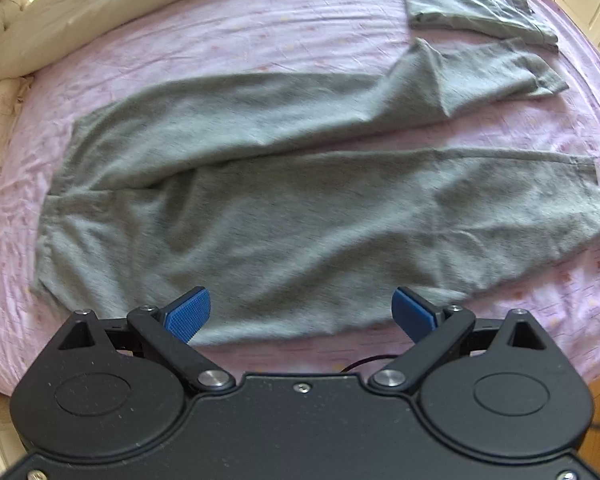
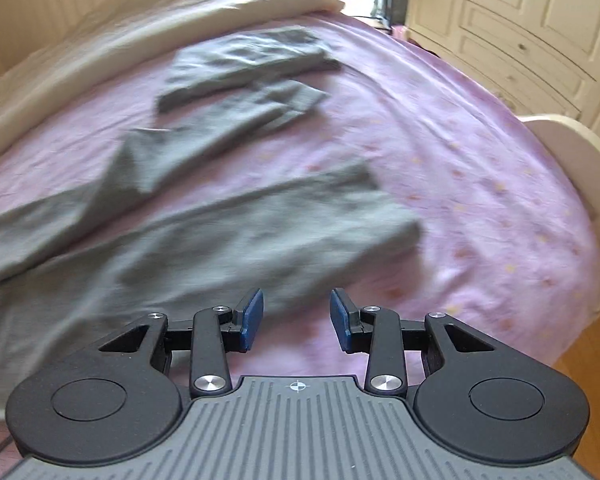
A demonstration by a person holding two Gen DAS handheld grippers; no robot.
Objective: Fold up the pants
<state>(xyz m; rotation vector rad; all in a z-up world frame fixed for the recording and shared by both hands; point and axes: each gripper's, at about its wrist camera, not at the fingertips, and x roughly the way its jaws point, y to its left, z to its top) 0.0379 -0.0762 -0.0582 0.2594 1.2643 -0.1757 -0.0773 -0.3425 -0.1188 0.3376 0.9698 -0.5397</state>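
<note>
On bed: pants [image 1: 300, 208] spread | left gripper [image 1: 302, 314] released | right gripper [image 2: 297, 318] released, view blurred

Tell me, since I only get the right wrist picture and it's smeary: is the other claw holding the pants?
Observer: No. The left gripper is open, pointing at the near edge of the pants and gripping nothing.
Operator: Where's the waist? It runs off my picture.
Observer: The waistband lies at the left end, on the pink sheet.
Operator: Is the far leg smooth?
Observer: No. The far leg has a raised peak of cloth near its cuff.
</note>
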